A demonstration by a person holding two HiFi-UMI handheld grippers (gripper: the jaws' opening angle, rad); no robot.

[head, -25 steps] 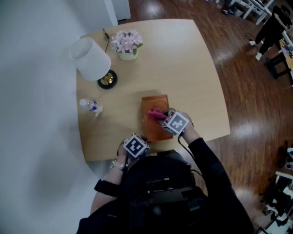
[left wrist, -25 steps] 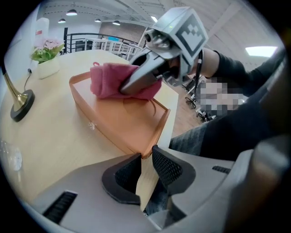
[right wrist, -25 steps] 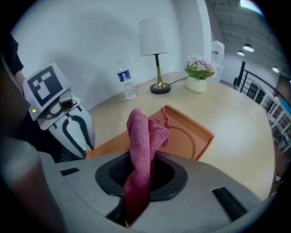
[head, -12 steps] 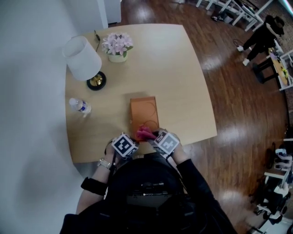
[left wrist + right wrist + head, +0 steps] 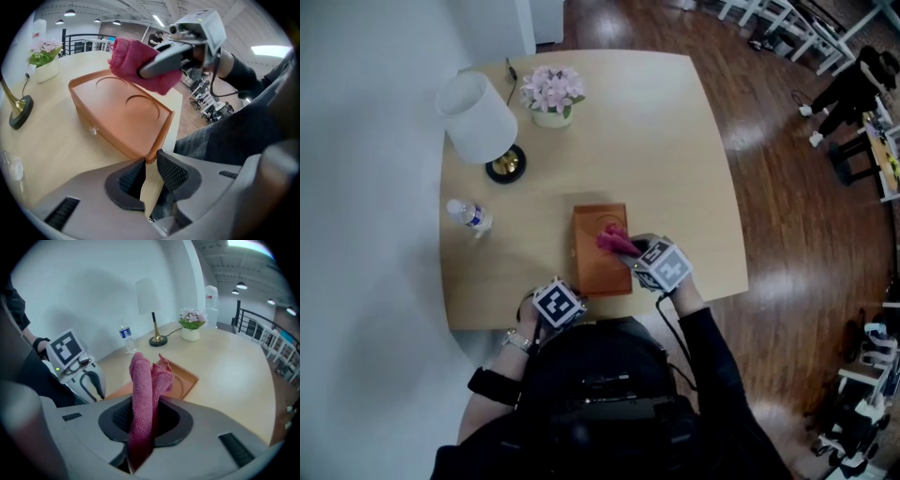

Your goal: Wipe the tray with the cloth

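An orange-brown tray (image 5: 598, 267) with two round recesses lies near the table's front edge. My right gripper (image 5: 628, 249) is shut on a bunched pink cloth (image 5: 613, 239) over the tray's far half. In the right gripper view the cloth (image 5: 143, 380) sticks up from between the pads, with the tray (image 5: 187, 378) behind it. In the left gripper view the cloth (image 5: 132, 57) hangs over the tray (image 5: 117, 112); I cannot tell whether it touches. My left gripper (image 5: 149, 165) pinches the tray's near corner, and its marker cube (image 5: 558, 305) sits at the table edge.
A lamp with a white shade (image 5: 478, 117), a pot of pink flowers (image 5: 551, 94) and a water bottle (image 5: 471, 216) stand at the table's far left. The table's front edge (image 5: 675, 302) runs just behind the tray. A person (image 5: 851, 89) stands far off on the wooden floor.
Half a second ago the cloth was at the tray's near end; the right gripper has carried it back toward the far end. The left gripper has kept its place at the near corner.
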